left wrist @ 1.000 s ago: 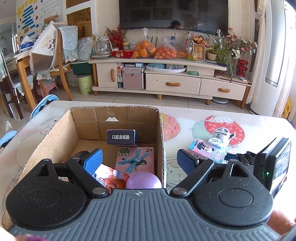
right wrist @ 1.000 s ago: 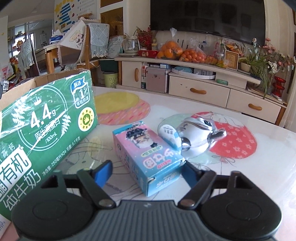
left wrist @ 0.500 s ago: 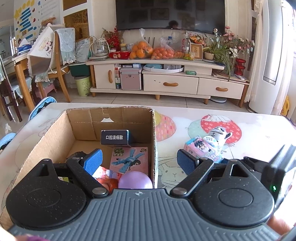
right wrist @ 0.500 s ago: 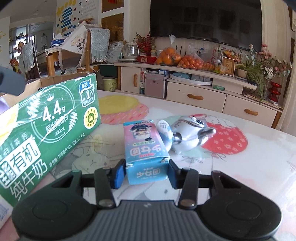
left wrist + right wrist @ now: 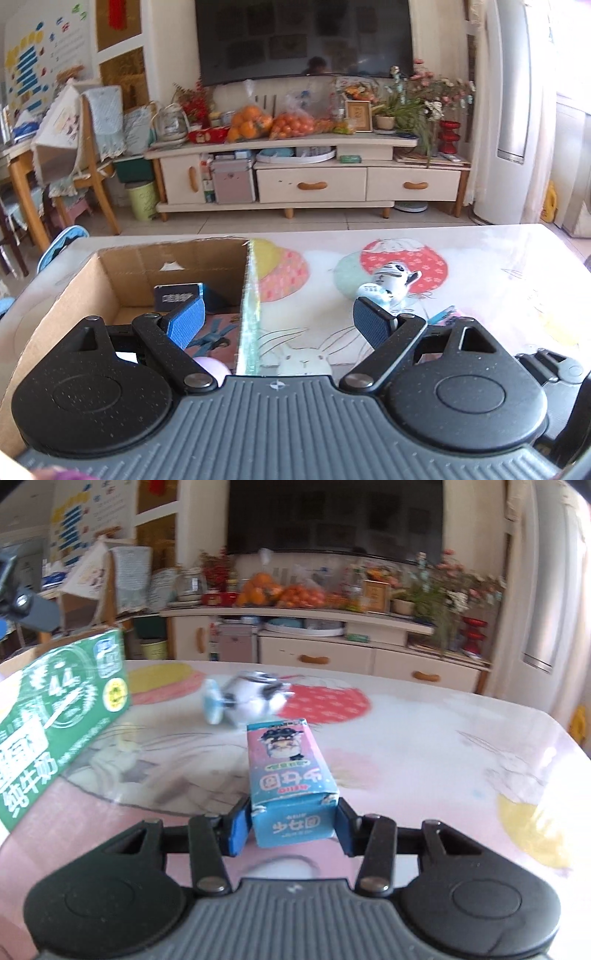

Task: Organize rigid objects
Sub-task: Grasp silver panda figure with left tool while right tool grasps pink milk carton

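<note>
Pink-blue carton (image 5: 291, 775) clamped in right jaws, left jaws apart over cardboard box (image 5: 110, 266).

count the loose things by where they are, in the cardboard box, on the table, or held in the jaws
In the cardboard box: 3 (dark box, picture box, purple ball)
On the table: 1 (white figurine)
Held: 1 (pink-and-blue box)
Total: 5

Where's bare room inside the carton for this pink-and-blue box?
Bare floor shows along the cardboard box's left wall, behind the left gripper. The near right corner is crowded: dark blue box, picture card, purple ball.
</note>
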The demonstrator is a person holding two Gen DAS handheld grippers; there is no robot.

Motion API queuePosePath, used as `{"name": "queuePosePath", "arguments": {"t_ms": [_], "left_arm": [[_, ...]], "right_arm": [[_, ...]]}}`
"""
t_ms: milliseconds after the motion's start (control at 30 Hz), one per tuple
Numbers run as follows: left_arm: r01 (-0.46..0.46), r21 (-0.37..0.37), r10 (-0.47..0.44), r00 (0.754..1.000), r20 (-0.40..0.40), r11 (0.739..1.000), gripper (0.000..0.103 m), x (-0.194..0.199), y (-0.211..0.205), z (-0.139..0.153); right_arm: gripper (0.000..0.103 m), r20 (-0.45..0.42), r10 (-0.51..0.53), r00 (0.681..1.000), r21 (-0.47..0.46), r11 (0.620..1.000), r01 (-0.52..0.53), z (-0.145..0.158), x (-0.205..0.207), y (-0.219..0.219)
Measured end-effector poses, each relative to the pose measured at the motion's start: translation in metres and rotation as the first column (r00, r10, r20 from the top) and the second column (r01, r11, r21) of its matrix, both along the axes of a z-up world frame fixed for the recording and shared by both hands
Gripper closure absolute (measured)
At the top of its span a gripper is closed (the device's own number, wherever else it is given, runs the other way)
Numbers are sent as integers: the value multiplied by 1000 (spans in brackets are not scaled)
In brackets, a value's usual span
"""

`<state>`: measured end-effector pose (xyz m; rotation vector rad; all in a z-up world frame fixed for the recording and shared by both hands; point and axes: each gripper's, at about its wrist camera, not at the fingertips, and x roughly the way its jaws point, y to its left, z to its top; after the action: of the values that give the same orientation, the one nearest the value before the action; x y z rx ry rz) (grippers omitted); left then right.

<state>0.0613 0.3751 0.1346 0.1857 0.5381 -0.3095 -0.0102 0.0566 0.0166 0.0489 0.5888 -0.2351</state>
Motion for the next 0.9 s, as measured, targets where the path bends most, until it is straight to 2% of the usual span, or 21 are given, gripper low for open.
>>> {"name": "queuePosePath", "arguments": {"t_ms": [200,300,367,567,900], "left_arm": [[65,18,-65,998,-2,998,0,0,-23,-12],[89,30,-89,996,0,996,0,4,-36,-20],[104,31,-103,995,-8,994,0,8,-46,-26],[129,70,-128,992,-19,989,0,22,-78,-53],[203,111,-202,979,-19,973,0,57,-128,-88]], "right_arm": [[54,-19,-106,994,25,994,107,-4,-1,-24],[51,-18,-93,996,42,995,94,-4,1,-25],[44,-16,-76,997,41,996,76,-3,4,-24],[33,-12,-43,999,75,996,44,-2,9,-32],[26,-37,-37,999,82,996,39,-8,16,-45]]}}
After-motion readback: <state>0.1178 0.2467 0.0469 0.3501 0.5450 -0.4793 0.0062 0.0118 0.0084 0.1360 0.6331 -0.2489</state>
